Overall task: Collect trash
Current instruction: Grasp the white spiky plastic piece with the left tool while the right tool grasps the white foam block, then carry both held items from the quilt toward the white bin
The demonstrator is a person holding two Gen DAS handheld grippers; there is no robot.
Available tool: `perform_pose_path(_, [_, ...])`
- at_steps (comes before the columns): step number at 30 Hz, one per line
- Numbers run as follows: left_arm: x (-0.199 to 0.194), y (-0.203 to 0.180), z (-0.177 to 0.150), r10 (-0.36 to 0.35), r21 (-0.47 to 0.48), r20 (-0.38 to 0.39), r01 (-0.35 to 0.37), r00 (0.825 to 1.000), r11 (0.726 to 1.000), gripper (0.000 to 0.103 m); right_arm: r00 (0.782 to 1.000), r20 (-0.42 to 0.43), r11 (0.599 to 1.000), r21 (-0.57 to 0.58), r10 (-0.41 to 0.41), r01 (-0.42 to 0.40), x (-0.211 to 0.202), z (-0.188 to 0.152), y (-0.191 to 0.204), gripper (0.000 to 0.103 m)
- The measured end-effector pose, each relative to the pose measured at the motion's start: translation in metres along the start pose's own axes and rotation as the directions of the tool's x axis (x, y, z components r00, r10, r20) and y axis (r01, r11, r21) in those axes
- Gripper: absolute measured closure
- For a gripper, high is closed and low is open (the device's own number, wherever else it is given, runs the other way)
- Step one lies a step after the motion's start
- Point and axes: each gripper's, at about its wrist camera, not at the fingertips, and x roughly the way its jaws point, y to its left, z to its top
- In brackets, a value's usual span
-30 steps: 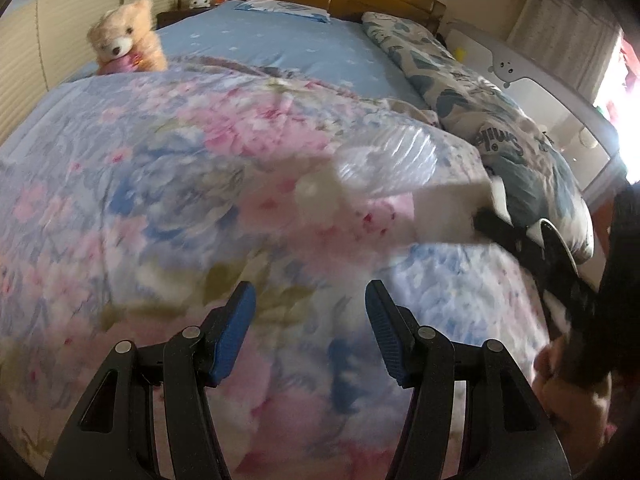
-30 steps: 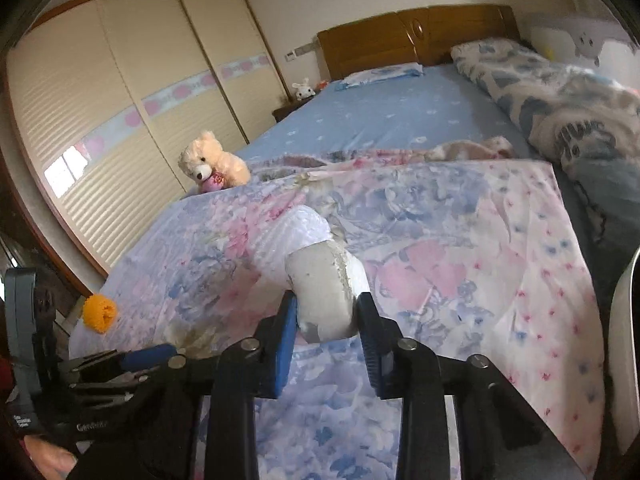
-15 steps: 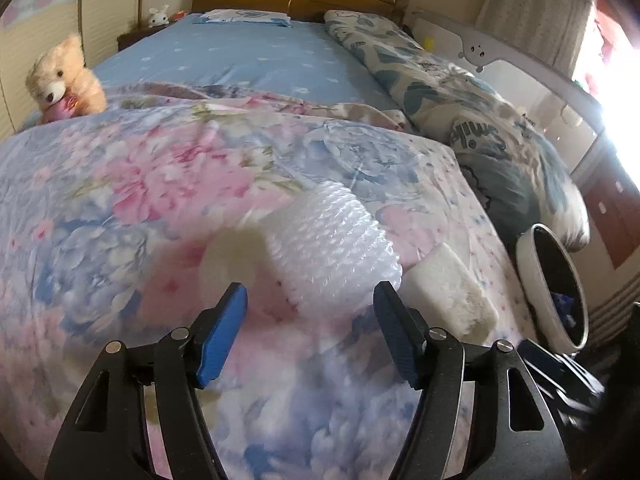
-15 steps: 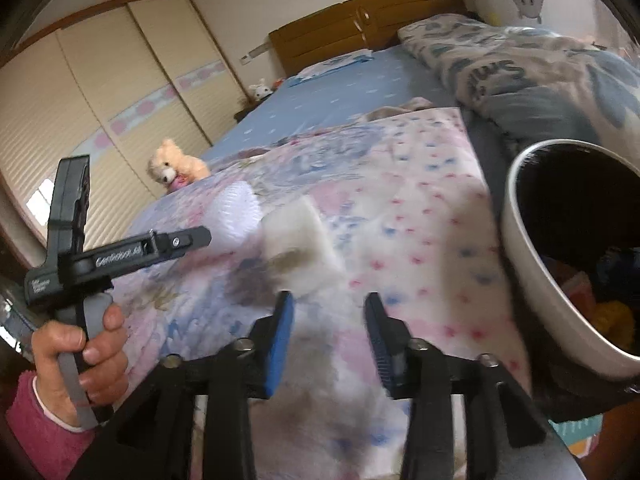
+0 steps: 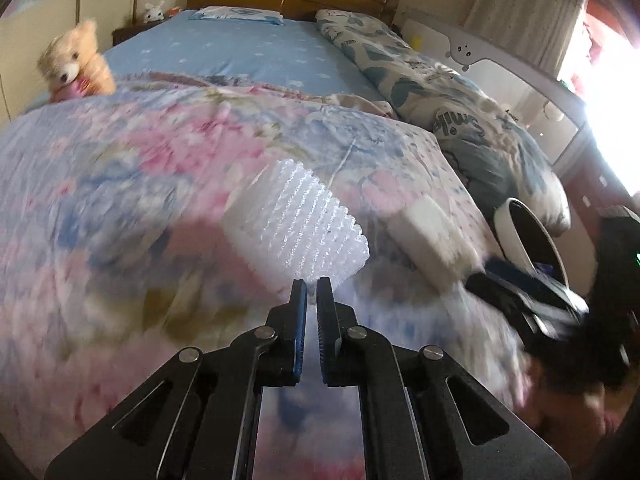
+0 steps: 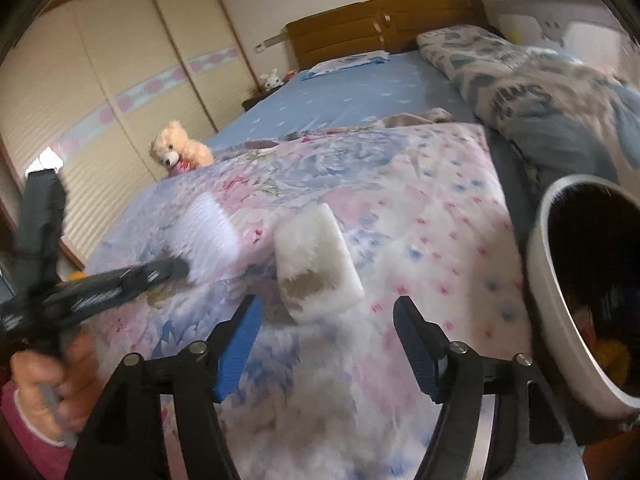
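A clear ridged plastic sheet (image 5: 296, 224) lies on the floral quilt (image 5: 132, 184). My left gripper (image 5: 311, 284) is shut, its tips pinching the sheet's near edge. In the right wrist view the same sheet (image 6: 208, 228) shows at the tip of that blurred gripper. A white foam block (image 6: 316, 264) with a brown stain lies on the quilt, its near end level with the tips of my right gripper (image 6: 328, 306). Those jaws are opening and the pads do not touch the block. The foam block (image 5: 428, 240) also shows right of the sheet in the left wrist view.
A white bin (image 6: 548, 300) with a dark inside holding some trash stands off the bed's right edge, close to my right gripper. A teddy bear (image 6: 180, 152) sits at the far left. A folded patterned duvet (image 5: 460, 120) and a white rail (image 5: 500, 64) lie to the right.
The left jaws, open around the plastic sheet, have closed at its near edge. The right gripper, shut on the foam block a second ago, let it go onto the quilt and spread wider.
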Motion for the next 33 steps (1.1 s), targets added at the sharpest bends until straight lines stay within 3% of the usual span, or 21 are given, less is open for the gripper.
perform_pose_path(4, [-0.001, 0.010, -0.014, -0.009, -0.015, -0.013, 0.009, 1.000, 1.000, 0.098, 0.998, -0.054, 0.998, -0.057, -0.031, 0.027, 0.027, 0.009, 0.012, 0.033])
perform_pose_path(6, [0.004, 0.016, -0.018, -0.009, -0.027, -0.013, 0.009, 1.000, 1.000, 0.098, 0.991, -0.124, 0.997, -0.068, -0.056, 0.047, 0.042, 0.008, 0.014, 0.031])
perform_pose_path(12, [0.006, 0.029, -0.022, -0.073, -0.082, 0.007, 0.073, 0.997, 0.994, 0.098, 0.988, -0.128, 0.991, -0.108, -0.090, 0.076, 0.044, 0.004, 0.020, 0.025])
perform_pose_path(15, [0.007, 0.036, -0.021, -0.115, -0.105, 0.002, 0.114, 0.993, 0.988, 0.098, 0.980, -0.157, 0.988, -0.120, -0.119, 0.101, 0.050, 0.004, 0.024, 0.002])
perform_pose_path(18, [0.008, 0.040, -0.021, -0.154, -0.122, -0.003, 0.152, 0.988, 0.981, 0.098, 0.961, -0.173, 0.967, -0.173, -0.215, 0.185, 0.056, 0.004, 0.034, 0.000])
perform_pose_path(22, [0.009, 0.042, -0.020, -0.191, -0.123, -0.010, 0.188, 0.982, 0.974, 0.098, 0.973, -0.150, 0.981, -0.106, -0.177, 0.162, 0.050, 0.008, 0.027, 0.001])
perform_pose_path(25, [0.011, 0.041, -0.020, -0.208, -0.116, -0.022, 0.204, 0.978, 0.972, 0.098, 0.978, -0.128, 0.986, -0.035, -0.166, 0.162, 0.046, 0.009, 0.019, 0.008])
perform_pose_path(31, [0.010, 0.028, -0.021, -0.163, -0.059, -0.029, 0.161, 0.986, 0.985, 0.098, 0.965, -0.118, 0.969, -0.104, -0.236, 0.225, 0.050, 0.013, 0.029, 0.051])
perform_pose_path(33, [0.010, 0.024, -0.020, -0.138, -0.042, -0.027, 0.137, 0.990, 0.990, 0.098, 0.973, -0.117, 0.979, -0.073, -0.198, 0.191, 0.046, 0.012, 0.027, 0.053])
